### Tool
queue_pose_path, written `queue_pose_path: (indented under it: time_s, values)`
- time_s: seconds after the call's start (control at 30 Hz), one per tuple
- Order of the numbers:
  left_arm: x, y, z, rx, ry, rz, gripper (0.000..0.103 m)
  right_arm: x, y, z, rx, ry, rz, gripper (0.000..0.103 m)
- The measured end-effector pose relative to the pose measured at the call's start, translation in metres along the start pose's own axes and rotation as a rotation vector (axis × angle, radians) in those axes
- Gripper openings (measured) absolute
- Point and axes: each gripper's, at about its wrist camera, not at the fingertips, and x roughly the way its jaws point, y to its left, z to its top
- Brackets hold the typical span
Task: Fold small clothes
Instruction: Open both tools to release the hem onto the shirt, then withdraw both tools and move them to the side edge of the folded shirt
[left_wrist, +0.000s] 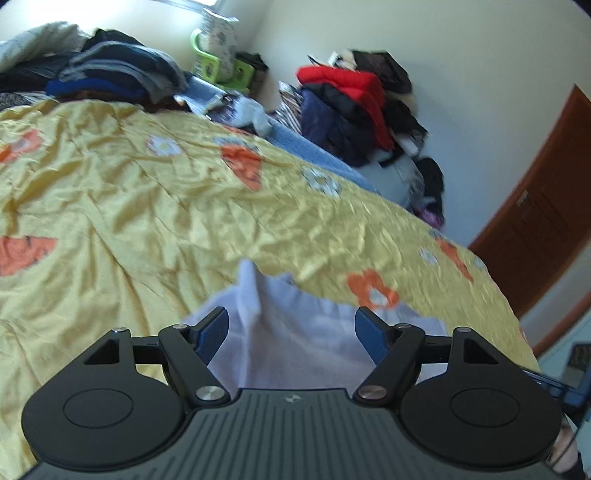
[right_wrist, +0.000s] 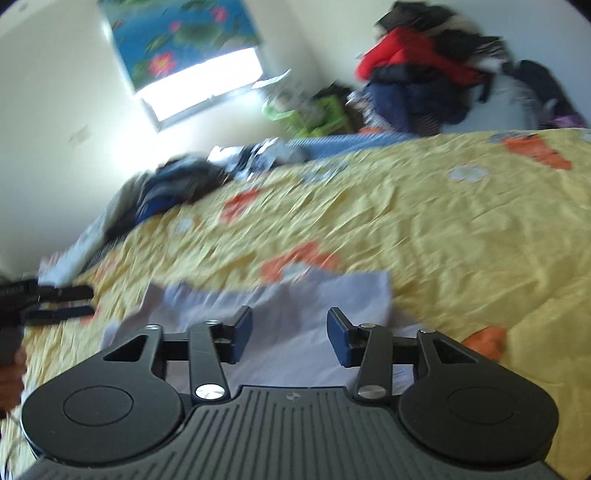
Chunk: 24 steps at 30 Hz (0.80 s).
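Note:
A small white garment (left_wrist: 295, 332) lies on the yellow flowered bedspread (left_wrist: 129, 192), partly bunched with a raised fold. My left gripper (left_wrist: 291, 332) is open just above it, its blue pads (left_wrist: 212, 334) on either side of the cloth. In the right wrist view the same white garment (right_wrist: 288, 314) lies spread flat on the bedspread (right_wrist: 443, 229). My right gripper (right_wrist: 290, 336) is open over it and holds nothing. The left gripper's fingers (right_wrist: 59, 302) show at the left edge of that view.
Piles of dark clothes (left_wrist: 118, 70) lie at the far side of the bed. A heap with a red jacket (left_wrist: 351, 96) stands beside the bed near the wall. A green stool (left_wrist: 218, 66) and a brown door (left_wrist: 546, 221) are further off.

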Motion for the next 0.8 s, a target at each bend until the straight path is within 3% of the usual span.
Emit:
queue_pose_path:
  time_s: [0.07,0.17,0.33,0.43,0.57,0.8]
  values:
    - [0.007,-0.010,-0.007,0.043,0.037,-0.014,0.075,0.015,0.009,-0.001,-0.040,0.063,-0.021,0.064]
    - [0.016,-0.026,-0.018,0.138,0.061,0.026,0.075,0.031,0.006,-0.003,-0.036,0.095,-0.082,0.066]
    - [0.018,-0.029,-0.034,0.172,0.090,0.102,0.075,0.018,0.001,-0.001,0.019,0.022,-0.233,0.068]
    - [0.005,-0.030,-0.048,0.161,0.078,0.095,0.075,-0.002,0.016,-0.009,-0.025,-0.002,-0.165,0.069]
    - [-0.008,-0.035,-0.069,0.163,0.075,0.111,0.076,-0.016,0.048,-0.027,-0.113,0.036,-0.097,0.071]
    - [-0.027,-0.034,-0.100,0.159,0.060,0.118,0.076,-0.032,0.083,-0.060,-0.149,0.062,-0.068,0.081]
